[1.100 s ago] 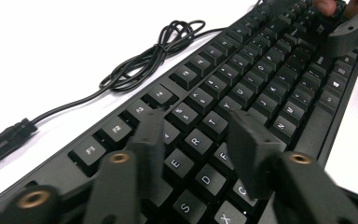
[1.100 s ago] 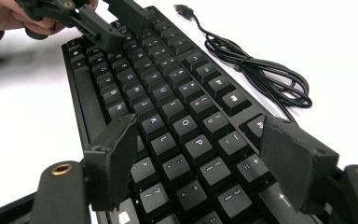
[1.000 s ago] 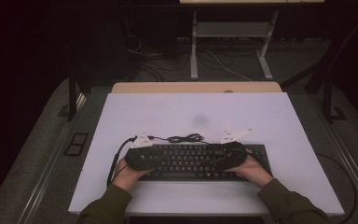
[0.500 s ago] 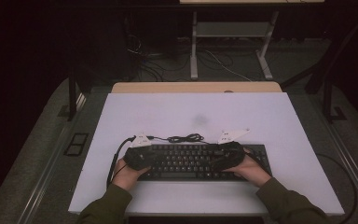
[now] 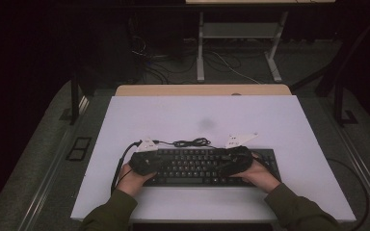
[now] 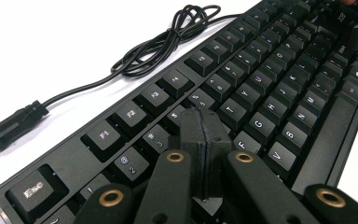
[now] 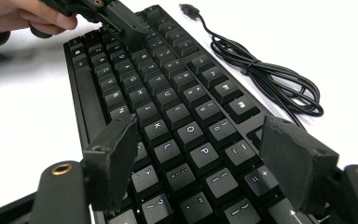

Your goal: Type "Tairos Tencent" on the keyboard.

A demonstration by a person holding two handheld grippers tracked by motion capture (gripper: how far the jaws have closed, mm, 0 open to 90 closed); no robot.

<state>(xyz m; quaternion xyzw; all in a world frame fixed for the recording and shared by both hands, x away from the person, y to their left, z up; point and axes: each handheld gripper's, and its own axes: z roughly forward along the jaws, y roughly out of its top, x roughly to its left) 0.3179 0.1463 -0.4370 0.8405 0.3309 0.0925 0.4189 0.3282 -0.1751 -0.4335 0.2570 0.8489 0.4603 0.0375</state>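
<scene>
Keyboard (image 5: 200, 166) in black lies across the near half of a pale tabletop (image 5: 270, 120), its keys facing up, with a person's two forearms in olive sleeves reaching in from the near edge. At the left end, the left hand (image 5: 127, 180) holds the left gripper (image 6: 200, 140) low over the number and letter rows, its two jaws pressed flat together with nothing between them. Behind the keyboard, its thin black cable (image 6: 168, 39) sits in a loose coil on the table, the plug (image 6: 9, 126) lying free near the keyboard's left corner. At the right end, the right hand (image 5: 260, 175) holds the right gripper (image 7: 200, 158) above the keys around O, P and L, jaws spread wide apart and gripping nothing.
</scene>
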